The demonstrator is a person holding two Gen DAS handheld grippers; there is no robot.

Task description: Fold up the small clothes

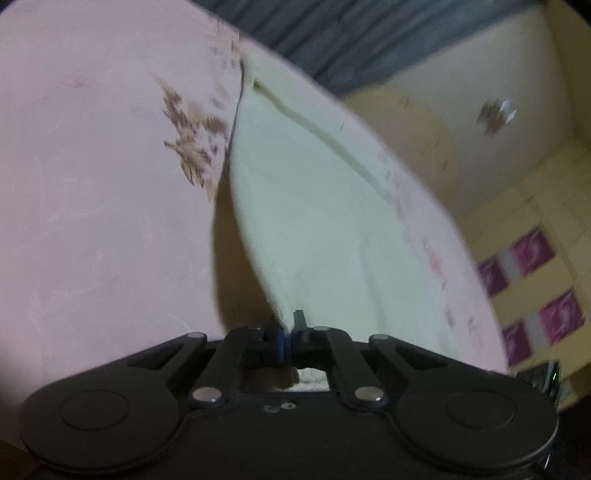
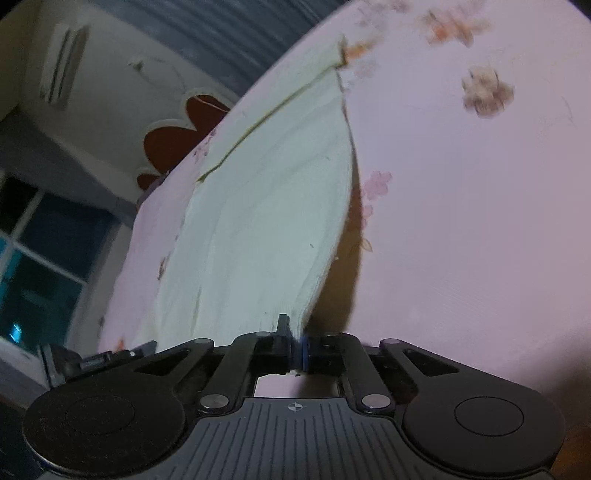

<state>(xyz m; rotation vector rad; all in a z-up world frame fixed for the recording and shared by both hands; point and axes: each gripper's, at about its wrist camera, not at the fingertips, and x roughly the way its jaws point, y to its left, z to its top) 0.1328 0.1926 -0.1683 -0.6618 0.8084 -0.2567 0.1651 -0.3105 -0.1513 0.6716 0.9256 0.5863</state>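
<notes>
A small pale cream garment [image 1: 314, 206] lies on a pink flowered sheet [image 1: 92, 184], its near edge lifted off the sheet. My left gripper [image 1: 288, 341] is shut on the garment's near corner. In the right wrist view the same garment [image 2: 266, 206] stretches away from my right gripper [image 2: 297, 349], which is shut on its other near corner. The lifted edge casts a dark shadow on the sheet [image 2: 480, 221]. A seam line crosses the garment's far part.
The sheet's edge runs close beside the garment in both views. Beyond it are cream walls, a grey-blue curtain [image 1: 369, 33], purple-patterned tiles [image 1: 532, 284], a dark window [image 2: 44, 254] and a red flower wall decoration [image 2: 181, 136].
</notes>
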